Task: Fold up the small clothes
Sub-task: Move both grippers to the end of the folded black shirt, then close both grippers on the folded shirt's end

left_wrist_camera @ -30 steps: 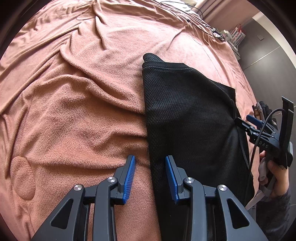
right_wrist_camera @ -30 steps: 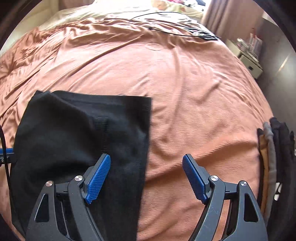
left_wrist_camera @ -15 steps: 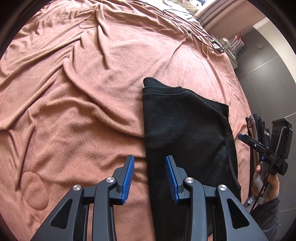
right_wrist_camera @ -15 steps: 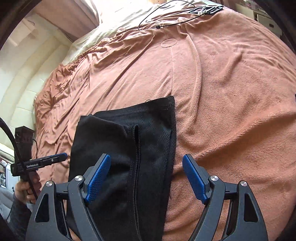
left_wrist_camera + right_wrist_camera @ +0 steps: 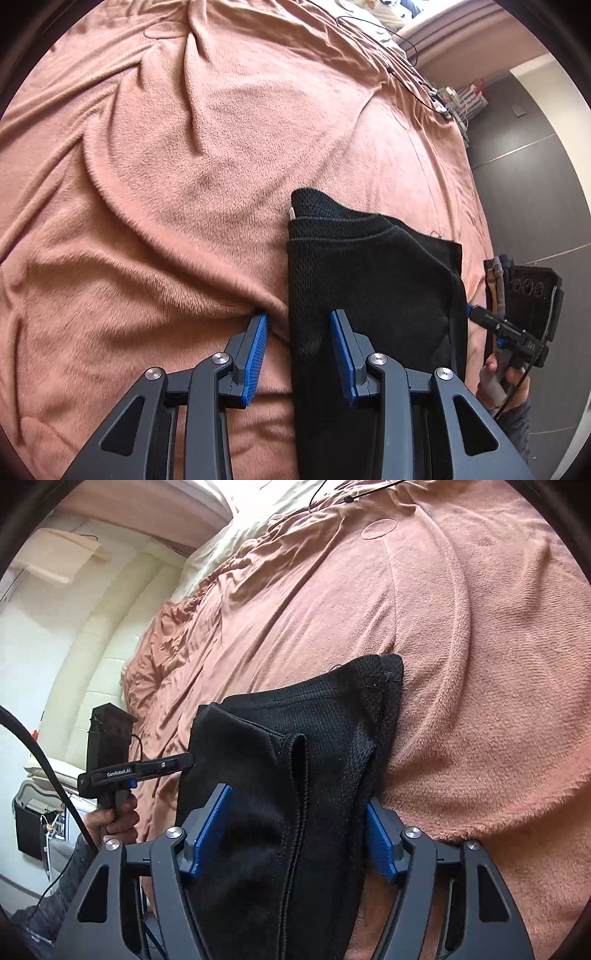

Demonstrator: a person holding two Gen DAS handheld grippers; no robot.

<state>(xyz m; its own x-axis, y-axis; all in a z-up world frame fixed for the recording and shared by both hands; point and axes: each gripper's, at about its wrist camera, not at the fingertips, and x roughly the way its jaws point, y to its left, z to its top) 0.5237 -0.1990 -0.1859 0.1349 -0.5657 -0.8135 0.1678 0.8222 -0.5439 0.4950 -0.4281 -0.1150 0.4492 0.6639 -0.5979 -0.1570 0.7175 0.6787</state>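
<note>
The black mesh garment [image 5: 373,295], already folded into a long strip, lies on the pink blanket [image 5: 155,206] of the bed, and both tools straddle its near end with jaws apart: the left tool [image 5: 298,354] over its left edge, the right tool [image 5: 297,834] across its width. Judging by this, the grasp should take every layer at each edge without pinching blanket, then carry both corners evenly toward the far hem.
</note>
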